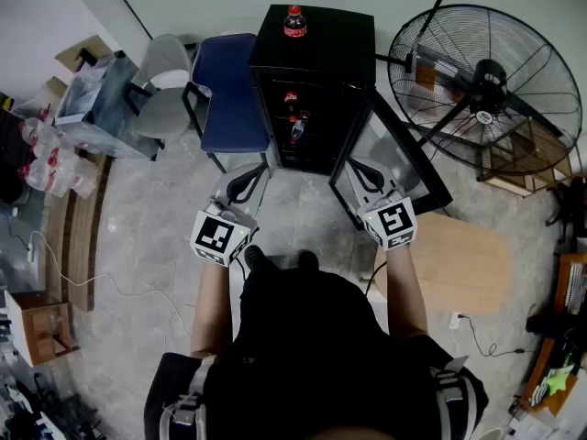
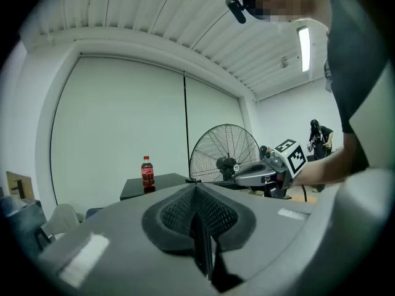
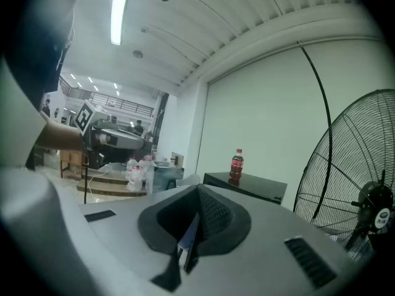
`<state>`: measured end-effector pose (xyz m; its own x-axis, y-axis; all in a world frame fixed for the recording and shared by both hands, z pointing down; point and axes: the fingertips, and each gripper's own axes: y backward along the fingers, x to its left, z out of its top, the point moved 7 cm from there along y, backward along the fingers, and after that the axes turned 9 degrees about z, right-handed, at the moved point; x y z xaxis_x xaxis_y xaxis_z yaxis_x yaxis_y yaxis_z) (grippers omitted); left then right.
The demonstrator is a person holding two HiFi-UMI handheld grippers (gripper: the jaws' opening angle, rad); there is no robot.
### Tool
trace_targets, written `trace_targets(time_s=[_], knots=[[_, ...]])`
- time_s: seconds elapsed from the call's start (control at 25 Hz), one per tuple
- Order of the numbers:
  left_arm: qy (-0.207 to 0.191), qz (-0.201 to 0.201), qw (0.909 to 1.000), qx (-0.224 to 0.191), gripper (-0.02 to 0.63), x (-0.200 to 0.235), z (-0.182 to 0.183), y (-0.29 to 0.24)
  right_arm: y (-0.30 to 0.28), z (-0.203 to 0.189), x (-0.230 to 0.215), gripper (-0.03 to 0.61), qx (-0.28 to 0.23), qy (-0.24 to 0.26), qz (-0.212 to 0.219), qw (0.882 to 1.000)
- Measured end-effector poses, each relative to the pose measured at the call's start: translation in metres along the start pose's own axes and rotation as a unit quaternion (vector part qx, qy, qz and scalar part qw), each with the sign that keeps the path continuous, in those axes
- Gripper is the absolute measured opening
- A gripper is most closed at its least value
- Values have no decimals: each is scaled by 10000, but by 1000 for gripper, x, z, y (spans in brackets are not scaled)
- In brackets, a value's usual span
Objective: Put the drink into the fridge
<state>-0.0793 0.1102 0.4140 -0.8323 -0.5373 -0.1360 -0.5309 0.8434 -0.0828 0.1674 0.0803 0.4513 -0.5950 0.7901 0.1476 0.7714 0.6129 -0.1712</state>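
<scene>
Both my tongs are pressed together and empty right now, left tongs (image 2: pixel 197 196) and right tongs (image 3: pixel 196 202), held about level and well short of the fridge (image 1: pixel 321 49). The drink (image 1: pixel 294 22) stands upright on top of it, toward the far left corner, so it's not inside yet. My worry is that it's tall and narrow. If I go in without spreading the tongs first, or clip it up high, I reckon it tips and rolls off. The open door (image 1: pixel 390 159) also sits just beside my right tongs, so a swing could bump it. Only the head view shows that door and the bottles (image 1: pixel 295 126) already on the shelves. Both gripper views just catch the fridge top, the drink and the fan (image 2: pixel 225 153).
</scene>
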Motion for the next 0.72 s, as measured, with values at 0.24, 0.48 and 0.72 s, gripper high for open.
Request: trace_targets(time_s=[0.24,0.48,0.72], knots=[[8,28,10000,18,-3,-5,-1,3,7,-4,2,0,-27,-44,-45,10000],[18,41,10000,31,-3,-9,-2,4,12,-7,2,2,-130,-169,-67,9998],[-7,12,10000,74,-3,-14,-2,8,14,-7,5,2,-76,-94,-66,9999]])
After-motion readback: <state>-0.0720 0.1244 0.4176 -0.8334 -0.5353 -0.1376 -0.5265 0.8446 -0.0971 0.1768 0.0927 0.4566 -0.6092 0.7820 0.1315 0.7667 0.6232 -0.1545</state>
